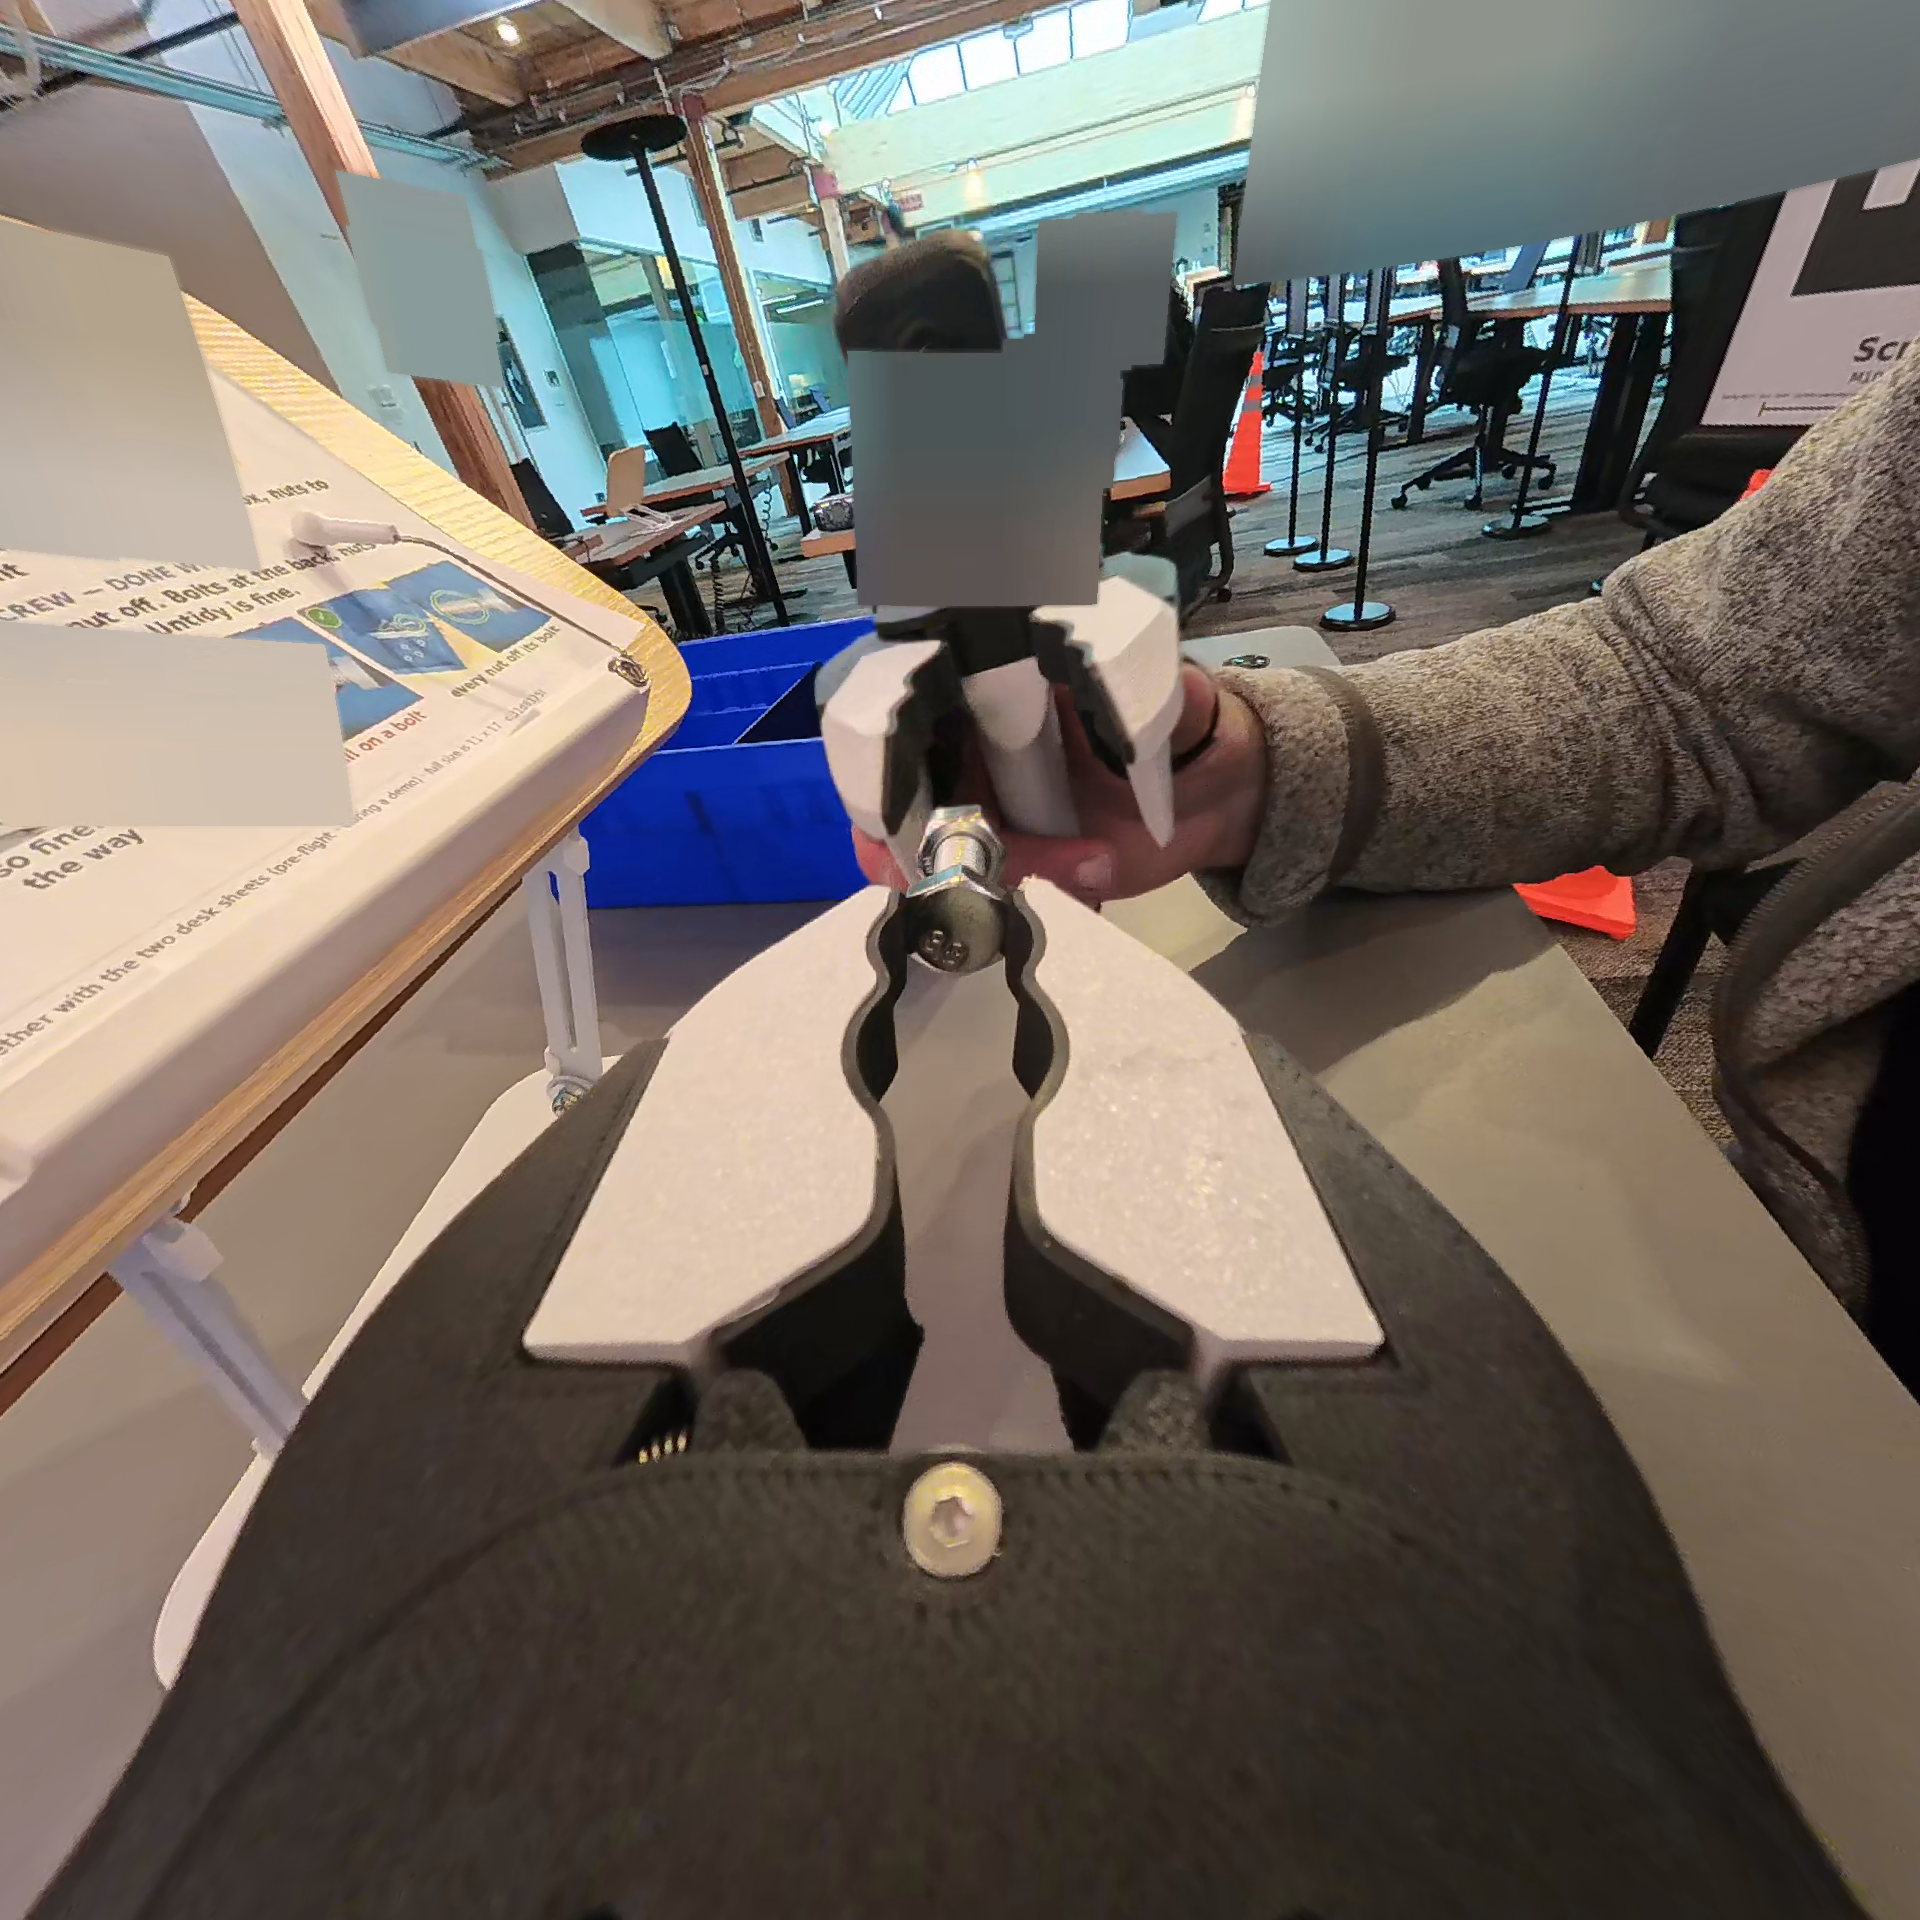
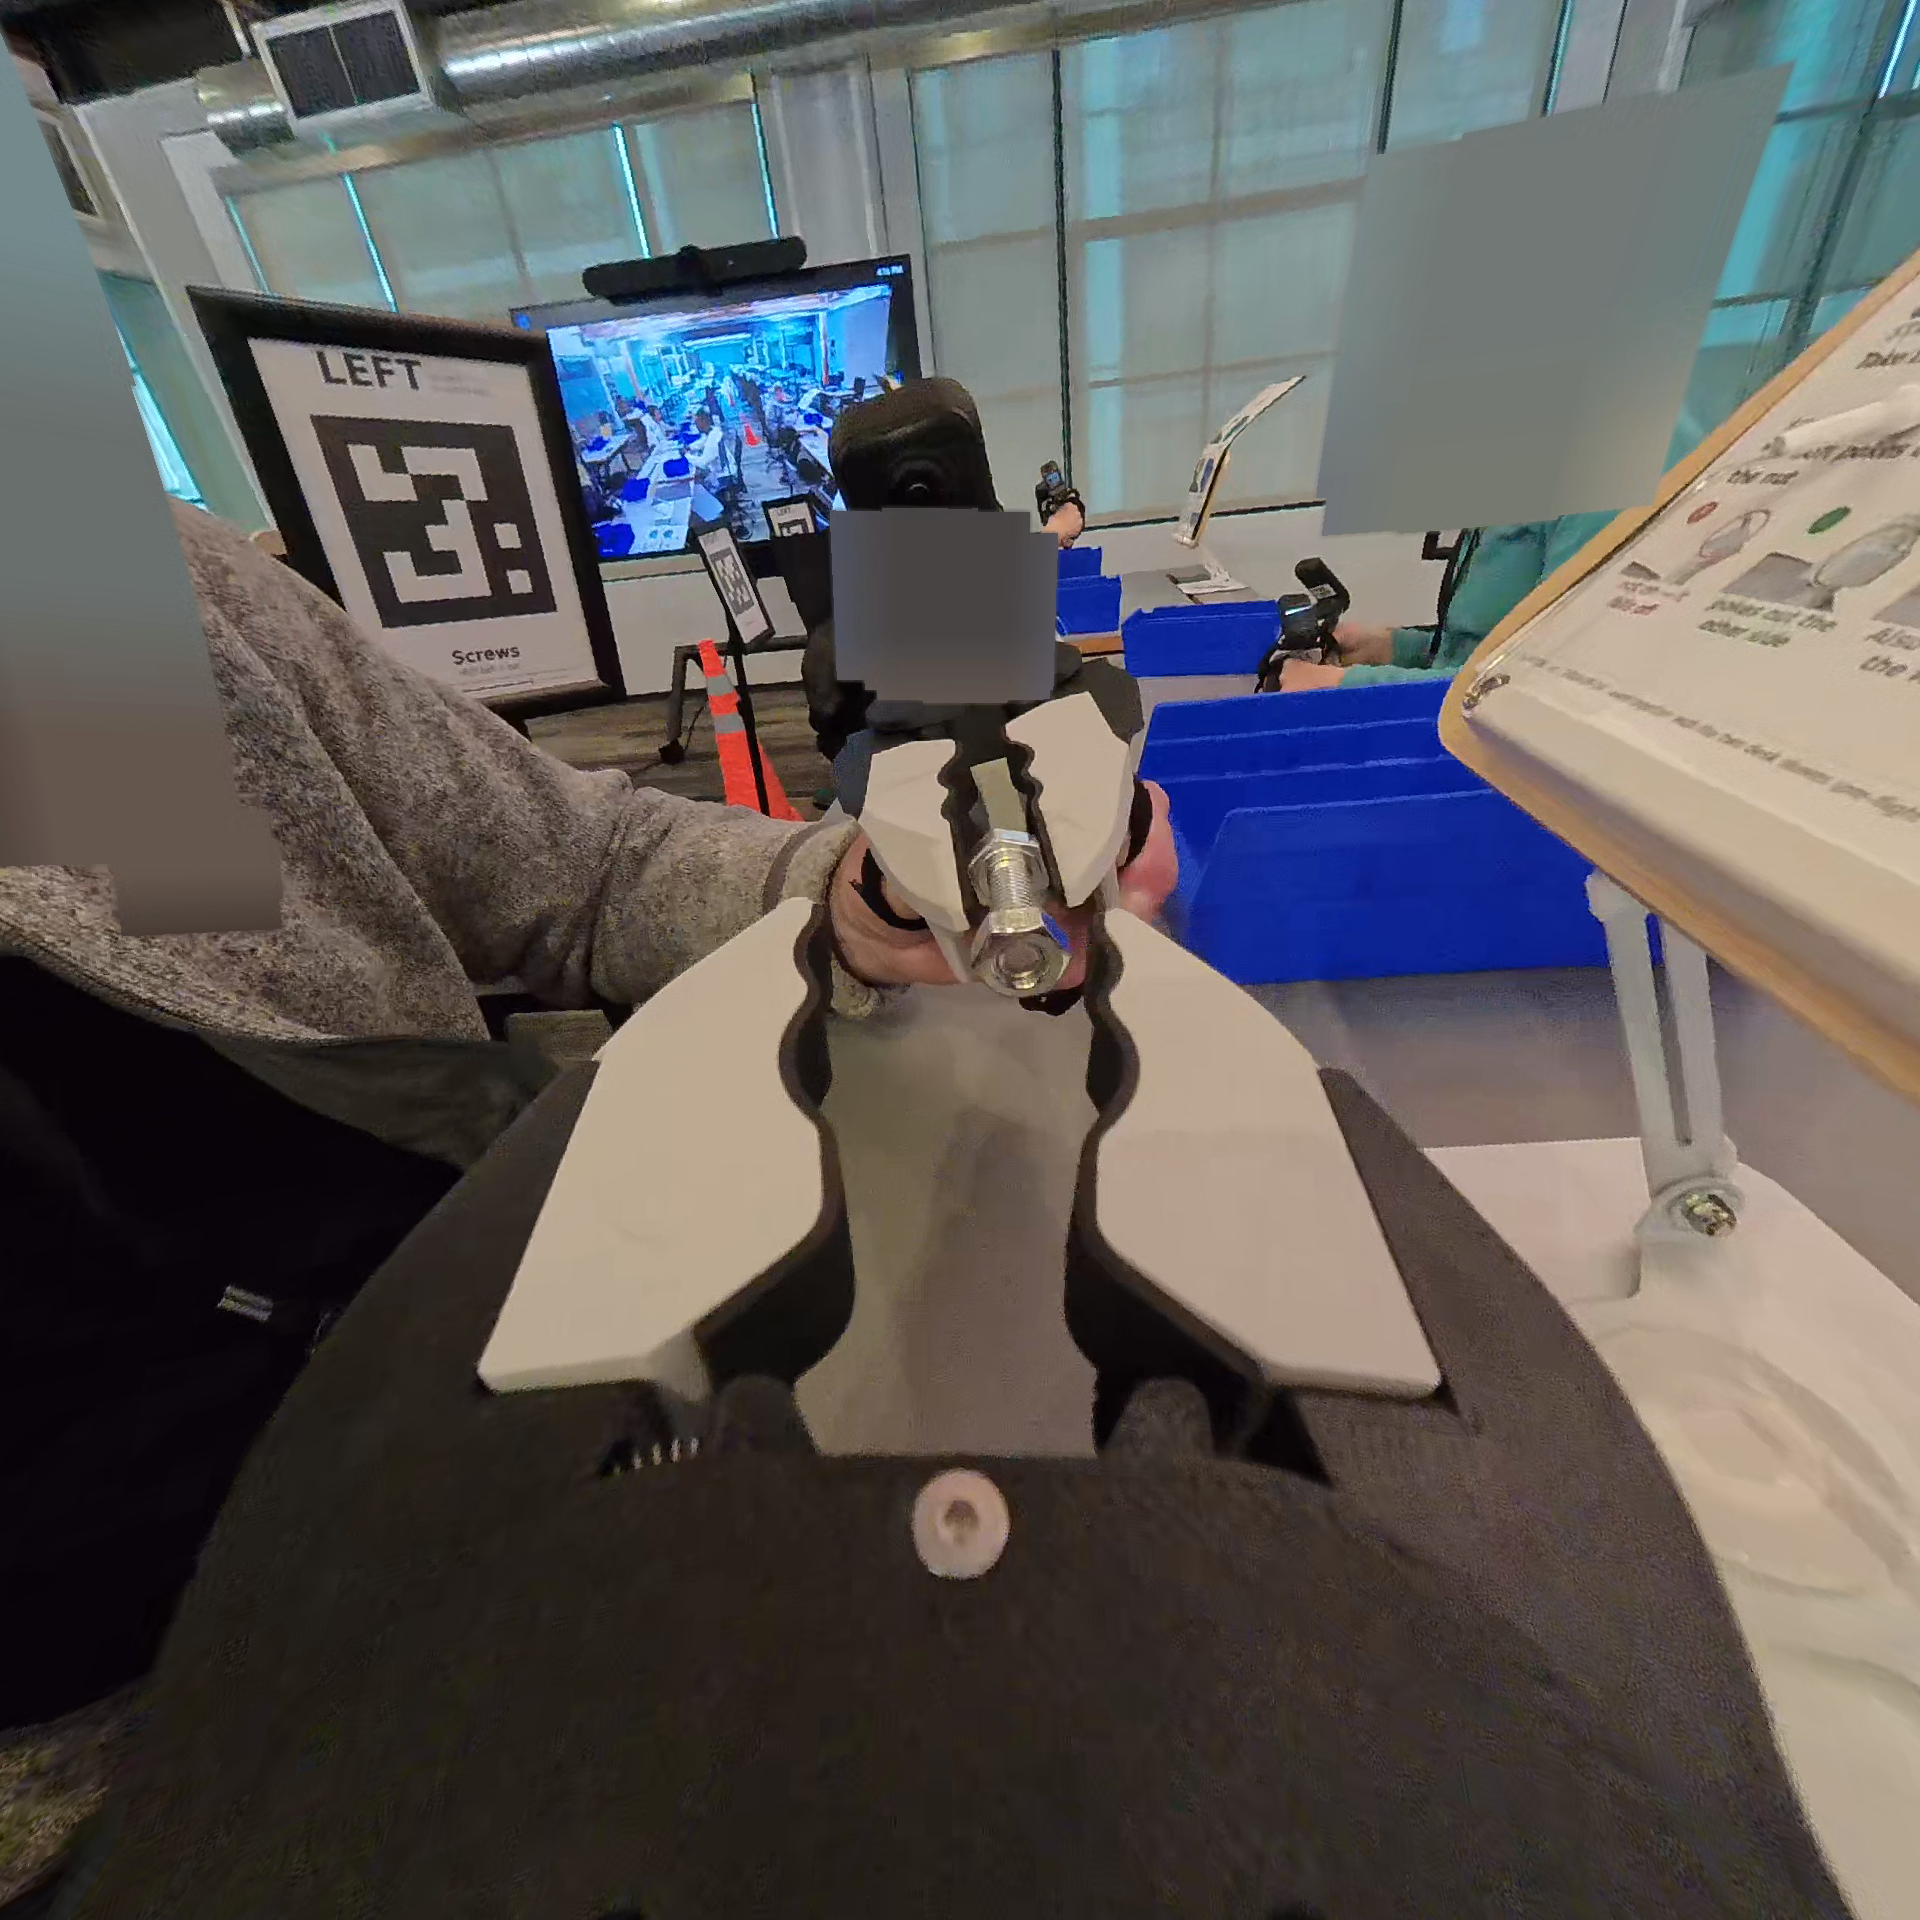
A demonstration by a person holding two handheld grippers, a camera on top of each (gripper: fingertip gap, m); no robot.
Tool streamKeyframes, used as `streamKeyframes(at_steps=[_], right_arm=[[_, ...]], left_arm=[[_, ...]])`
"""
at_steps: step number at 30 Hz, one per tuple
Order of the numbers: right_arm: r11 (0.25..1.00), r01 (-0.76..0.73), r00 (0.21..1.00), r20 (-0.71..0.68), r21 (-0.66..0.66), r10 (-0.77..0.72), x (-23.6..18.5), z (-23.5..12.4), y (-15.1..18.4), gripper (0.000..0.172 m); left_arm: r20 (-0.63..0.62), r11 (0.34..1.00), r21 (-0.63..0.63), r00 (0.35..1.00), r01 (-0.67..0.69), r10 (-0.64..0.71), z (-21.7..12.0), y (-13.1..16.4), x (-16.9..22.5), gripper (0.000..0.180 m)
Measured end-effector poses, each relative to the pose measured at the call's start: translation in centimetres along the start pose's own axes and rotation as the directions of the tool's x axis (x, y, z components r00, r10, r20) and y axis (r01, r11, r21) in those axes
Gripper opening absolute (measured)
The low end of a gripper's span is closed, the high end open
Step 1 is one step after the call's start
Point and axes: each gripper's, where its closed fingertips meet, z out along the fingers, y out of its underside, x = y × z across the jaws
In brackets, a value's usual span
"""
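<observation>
Left tongs (image 1: 954, 940) around bolt (image 1: 951, 894)

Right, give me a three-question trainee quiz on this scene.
1. True or false: the left gripper is shut on the head of the bolt.
2. Pick one: the bin behind the grippers is A red, B blue, C green.
3. What sits between the open fingers of the right gripper?

Key: 1 true. 2 B. 3 the nut at the bolt's far end.
</observation>
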Motion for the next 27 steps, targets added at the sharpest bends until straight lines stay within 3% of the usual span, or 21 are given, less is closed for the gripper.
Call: streamKeyframes(at_steps=[5,7,13,17,22,25,27], right_arm=[[0.970,-0.240,0.970,0.040,0.035,0.238,1.1,0.0,0.8,0.037],[0.939,-0.338,0.937,0.115,0.056,0.330,0.8,0.2,0.8,0.038],[0.919,-0.391,0.909,0.179,0.054,0.377,0.0,1.0,1.0,0.020],[0.898,-0.436,0.890,0.179,0.064,0.419,0.4,1.0,1.1,0.018],[0.951,-0.305,0.947,0.118,0.053,0.297,0.3,1.0,1.0,0.018],[0.992,-0.122,0.992,0.031,0.031,0.121,0.1,1.0,0.9,0.018],[0.997,0.077,0.995,-0.068,-0.033,-0.079,0.1,1.1,0.9,0.018]], left_arm=[[0.032,0.998,-0.002,0.997,-0.069,0.069,-0.1,-0.3,0.0,0.017],[0.039,0.990,-0.039,0.990,-0.132,0.134,0.1,-0.1,0.3,0.017],[0.055,0.970,-0.077,0.970,-0.233,0.237,0.6,0.0,0.8,0.018],[0.086,0.947,-0.123,0.948,-0.296,0.307,0.6,0.3,0.6,0.018],[0.055,0.977,-0.068,0.977,-0.201,0.205,0.6,0.0,0.7,0.018],[-0.022,1.000,0.002,1.000,-0.010,0.010,0.6,-0.4,0.8,0.017],[-0.112,0.983,0.043,0.979,0.176,-0.171,0.6,-0.5,0.8,0.017]])
